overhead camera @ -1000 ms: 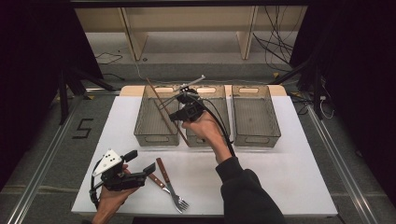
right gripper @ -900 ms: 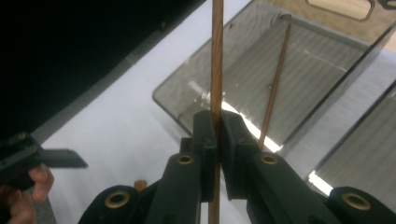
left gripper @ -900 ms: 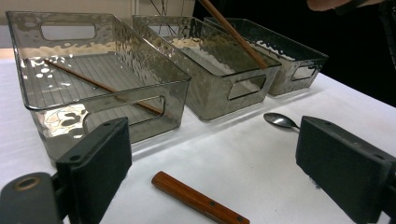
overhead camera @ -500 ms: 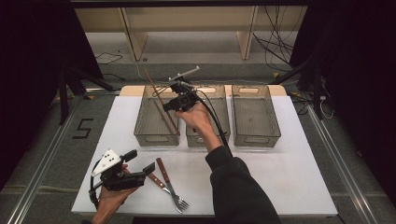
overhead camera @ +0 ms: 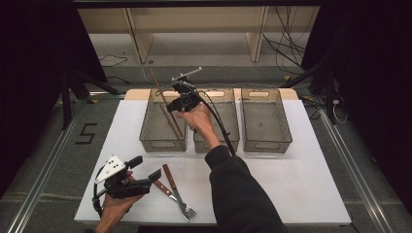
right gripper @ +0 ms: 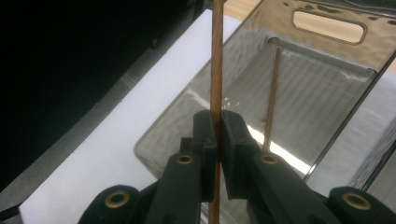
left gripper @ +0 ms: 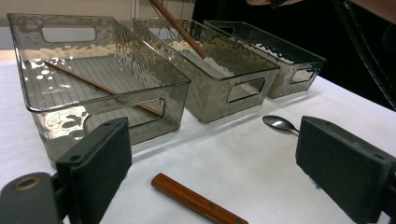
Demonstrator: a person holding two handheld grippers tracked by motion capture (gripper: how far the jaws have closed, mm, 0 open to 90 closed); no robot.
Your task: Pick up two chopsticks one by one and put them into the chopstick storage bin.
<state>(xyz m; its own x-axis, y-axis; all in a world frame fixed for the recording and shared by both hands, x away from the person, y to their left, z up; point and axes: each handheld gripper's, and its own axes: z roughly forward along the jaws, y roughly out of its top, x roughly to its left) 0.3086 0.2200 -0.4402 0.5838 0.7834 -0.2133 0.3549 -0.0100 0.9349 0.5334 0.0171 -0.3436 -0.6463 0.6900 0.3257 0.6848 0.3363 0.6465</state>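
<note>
We are wearing a dark, long sleeve (overhead camera: 243, 194) on our right arm, while our left forearm is showing bare. Our left gripper (overhead camera: 145, 175) is showing a black body, a grey three-cornered plate dotted with dark marks, and a black cable looping below it. Its jaws are looking like flat black blocks on brass-ringed pivots. Our right gripper (right gripper: 218, 135) is showing black jaws with brass-ringed screws, and a thick black cable is trailing along our sleeve.

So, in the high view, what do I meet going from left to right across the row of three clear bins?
Left bin with a chopstick lying inside → the right gripper, fingers shut on a second chopstick → middle bin → right bin.
</note>
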